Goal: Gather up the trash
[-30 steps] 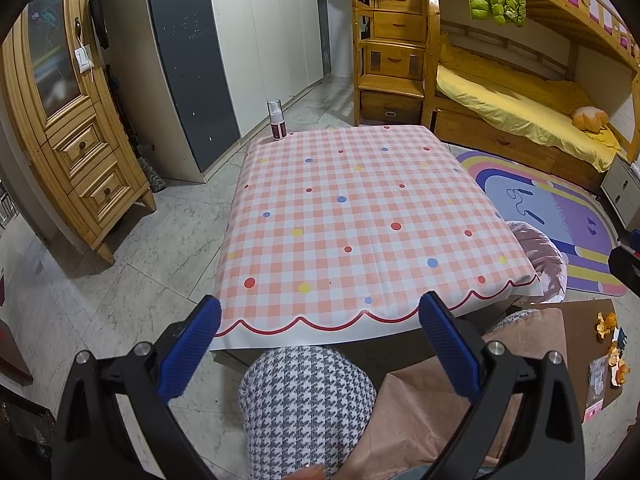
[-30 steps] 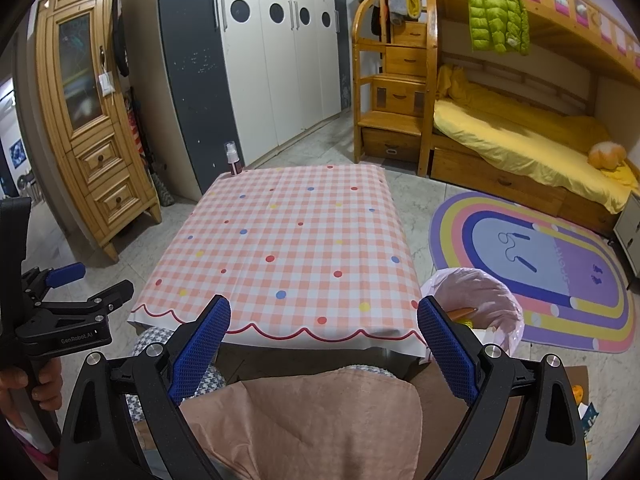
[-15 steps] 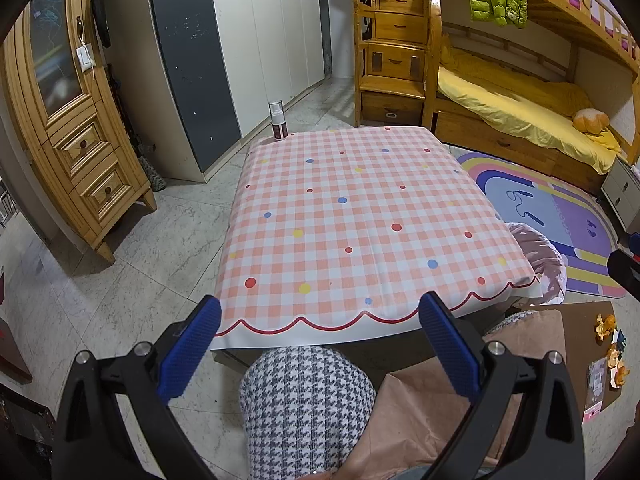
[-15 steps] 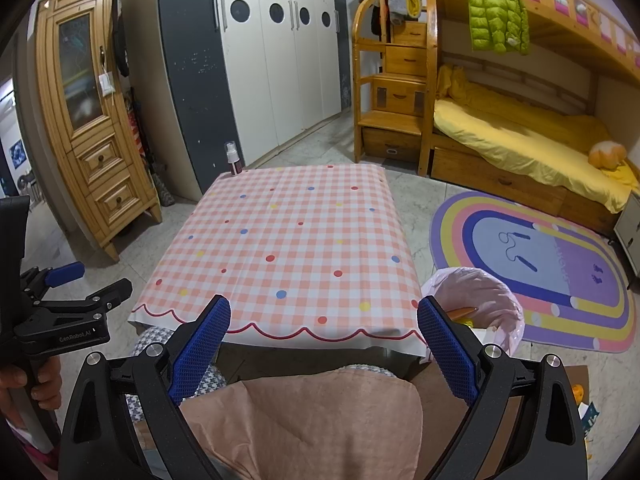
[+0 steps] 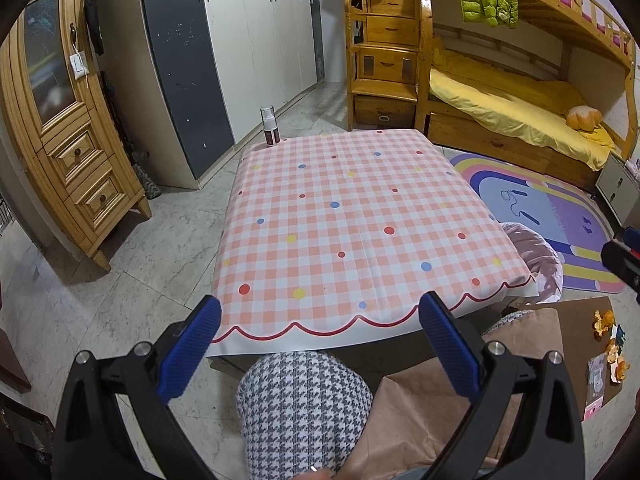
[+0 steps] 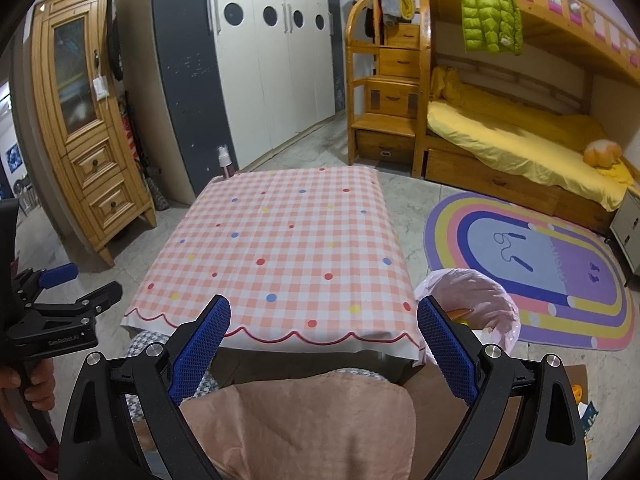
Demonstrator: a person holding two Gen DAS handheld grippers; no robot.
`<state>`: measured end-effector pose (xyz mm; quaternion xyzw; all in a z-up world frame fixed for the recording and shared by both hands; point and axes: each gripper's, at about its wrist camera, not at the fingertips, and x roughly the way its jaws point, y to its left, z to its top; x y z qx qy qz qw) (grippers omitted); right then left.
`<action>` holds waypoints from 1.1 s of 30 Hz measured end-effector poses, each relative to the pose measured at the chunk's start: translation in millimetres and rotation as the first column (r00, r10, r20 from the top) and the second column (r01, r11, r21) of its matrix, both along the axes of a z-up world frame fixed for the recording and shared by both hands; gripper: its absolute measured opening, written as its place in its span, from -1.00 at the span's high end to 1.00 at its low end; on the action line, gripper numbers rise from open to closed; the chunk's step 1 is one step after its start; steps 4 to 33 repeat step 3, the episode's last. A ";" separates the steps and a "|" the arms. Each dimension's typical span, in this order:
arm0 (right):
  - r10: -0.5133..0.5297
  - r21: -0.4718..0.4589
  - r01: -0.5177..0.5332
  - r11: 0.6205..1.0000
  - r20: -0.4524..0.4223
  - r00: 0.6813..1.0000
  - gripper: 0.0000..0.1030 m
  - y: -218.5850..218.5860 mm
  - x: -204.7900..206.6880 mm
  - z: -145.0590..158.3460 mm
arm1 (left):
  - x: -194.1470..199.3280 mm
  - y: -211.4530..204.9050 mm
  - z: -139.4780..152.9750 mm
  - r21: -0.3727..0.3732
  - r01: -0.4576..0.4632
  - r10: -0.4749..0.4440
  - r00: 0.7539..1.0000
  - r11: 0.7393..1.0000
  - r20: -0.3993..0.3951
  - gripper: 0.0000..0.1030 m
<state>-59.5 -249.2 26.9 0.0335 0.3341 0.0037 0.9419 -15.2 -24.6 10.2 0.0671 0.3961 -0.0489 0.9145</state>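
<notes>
Checked tablecloth bare but for 1 spray bottle; orange peel scraps on floor; both hand-held grippers released.

Bunk bed, white wardrobe, marble floor.

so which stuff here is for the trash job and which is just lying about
For the job:
- peels on the cardboard
- wrappers beside them
- bin bag right of the table
- left gripper and right gripper, both open

Lying about:
- spray bottle on the table's far corner
- green jacket
- rug
</notes>
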 end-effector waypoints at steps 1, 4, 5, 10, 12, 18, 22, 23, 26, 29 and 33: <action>-0.018 -0.005 0.018 1.000 0.007 1.000 -0.82 -7.0 0.2 -2.6 | 1.6 -0.7 -1.9 0.002 -0.001 0.001 1.000 1.000 -0.008 -0.87; -0.097 -0.028 0.097 0.995 0.015 0.995 -0.82 -30.1 0.9 -14.4 | 3.5 -1.2 -6.3 -0.003 -0.001 0.001 1.000 1.000 -0.024 -0.87; -0.097 -0.028 0.097 0.995 0.015 0.995 -0.82 -30.1 0.9 -14.4 | 3.5 -1.2 -6.3 -0.003 -0.001 0.001 1.000 1.000 -0.024 -0.87; -0.097 -0.028 0.097 0.995 0.015 0.995 -0.82 -30.1 0.9 -14.4 | 3.5 -1.2 -6.3 -0.003 -0.001 0.001 1.000 1.000 -0.024 -0.87; -0.097 -0.028 0.097 0.995 0.015 0.995 -0.82 -30.1 0.9 -14.4 | 3.5 -1.2 -6.3 -0.003 -0.001 0.001 1.000 1.000 -0.024 -0.87; -0.097 -0.028 0.097 0.995 0.015 0.995 -0.82 -30.1 0.9 -14.4 | 3.5 -1.2 -6.3 -0.003 -0.001 0.001 1.000 1.000 -0.024 -0.87; -0.097 -0.028 0.097 0.995 0.015 0.995 -0.82 -30.1 0.9 -14.4 | 3.5 -1.2 -6.3 -0.003 -0.001 0.001 1.000 1.000 -0.024 -0.87; -0.097 -0.028 0.097 0.995 0.015 0.995 -0.82 -30.1 0.9 -14.4 | 3.5 -1.2 -6.3 -0.003 -0.001 0.001 1.000 1.000 -0.024 -0.87; -0.097 -0.028 0.097 0.995 0.015 0.995 -0.82 -30.1 0.9 -14.4 | 3.5 -1.2 -6.3 -0.003 -0.001 0.001 1.000 1.000 -0.024 -0.87; -0.097 -0.028 0.097 0.995 0.015 0.995 -0.82 -30.1 0.9 -14.4 | 3.5 -1.2 -6.3 -0.003 -0.001 0.001 1.000 1.000 -0.024 -0.87; -0.097 -0.028 0.097 0.995 0.015 0.995 -0.82 -30.1 0.9 -14.4 | 3.5 -1.2 -6.3 -0.003 -0.001 0.001 1.000 1.000 -0.024 -0.87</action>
